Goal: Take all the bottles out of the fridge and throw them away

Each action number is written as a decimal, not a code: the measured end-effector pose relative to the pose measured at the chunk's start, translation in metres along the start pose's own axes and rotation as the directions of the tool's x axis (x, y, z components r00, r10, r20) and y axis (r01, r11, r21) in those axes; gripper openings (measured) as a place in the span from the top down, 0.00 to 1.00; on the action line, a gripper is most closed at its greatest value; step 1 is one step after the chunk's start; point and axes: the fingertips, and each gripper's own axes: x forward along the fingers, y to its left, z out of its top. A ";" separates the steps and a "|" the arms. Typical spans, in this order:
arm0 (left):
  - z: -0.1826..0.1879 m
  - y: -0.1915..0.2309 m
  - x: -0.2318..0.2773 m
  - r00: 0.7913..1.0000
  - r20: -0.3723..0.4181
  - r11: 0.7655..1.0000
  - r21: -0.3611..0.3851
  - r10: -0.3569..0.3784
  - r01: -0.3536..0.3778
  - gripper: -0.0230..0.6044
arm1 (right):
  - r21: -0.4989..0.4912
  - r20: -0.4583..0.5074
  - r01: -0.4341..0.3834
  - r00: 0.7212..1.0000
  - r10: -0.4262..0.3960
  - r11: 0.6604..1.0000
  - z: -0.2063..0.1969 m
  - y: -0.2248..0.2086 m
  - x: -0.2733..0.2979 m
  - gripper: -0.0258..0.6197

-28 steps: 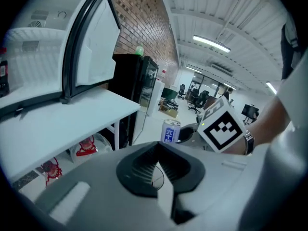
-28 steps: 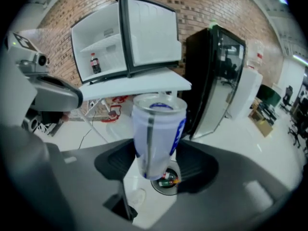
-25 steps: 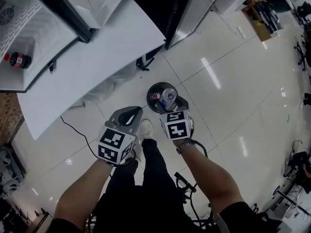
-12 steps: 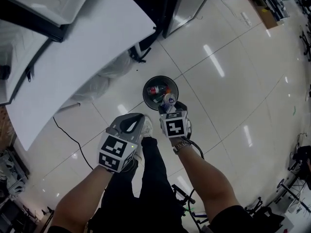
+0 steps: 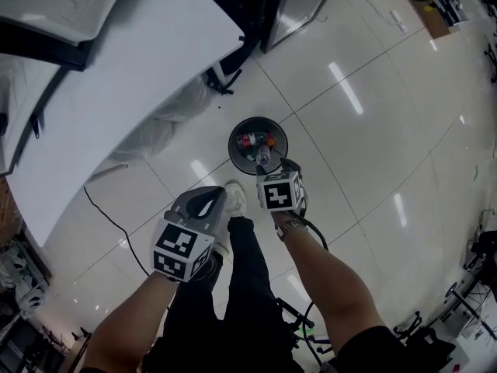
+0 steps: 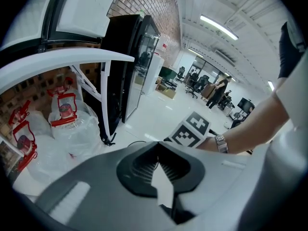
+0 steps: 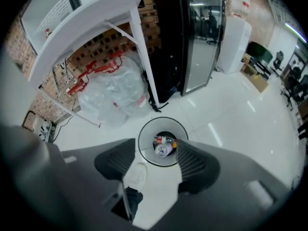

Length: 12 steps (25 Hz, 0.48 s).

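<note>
Now my right tool [image 5: 277, 169] hangs released and empty, the bin [image 5: 237, 134] at its 12 o'clock with bottles [image 5: 262, 155] inside; my left tool [image 5: 203, 202] is clenched on nothing.

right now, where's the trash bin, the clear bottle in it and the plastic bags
trash bin [image 7: 147, 134]: right gripper view, on its inner wall
clear bottle [image 7: 163, 150]: right gripper view, on its body
plastic bags [image 7: 115, 93]: right gripper view, on the middle of the heap
</note>
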 end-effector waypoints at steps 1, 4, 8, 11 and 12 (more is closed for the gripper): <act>0.000 0.000 0.000 1.000 0.000 1.000 -0.001 0.000 0.000 0.96 | 0.001 0.002 -0.003 1.000 0.003 1.000 0.000 0.001 -0.001 0.54; -0.001 -0.001 -0.001 1.000 0.003 1.000 -0.003 0.000 0.000 0.96 | 0.000 0.000 -0.015 1.000 0.015 1.000 -0.004 0.006 -0.004 0.54; 0.000 -0.003 -0.005 1.000 0.010 1.000 -0.005 0.002 -0.002 0.96 | -0.005 -0.003 -0.032 0.999 0.032 0.999 -0.009 0.016 -0.010 0.54; 0.003 -0.003 -0.010 1.000 0.019 1.000 -0.005 0.009 -0.009 0.96 | -0.012 0.001 -0.042 0.999 0.042 0.999 -0.008 0.021 -0.017 0.54; 0.005 -0.003 -0.012 1.000 0.022 1.000 -0.005 0.012 -0.012 0.96 | -0.017 0.003 -0.045 0.999 0.045 0.999 -0.007 0.023 -0.020 0.54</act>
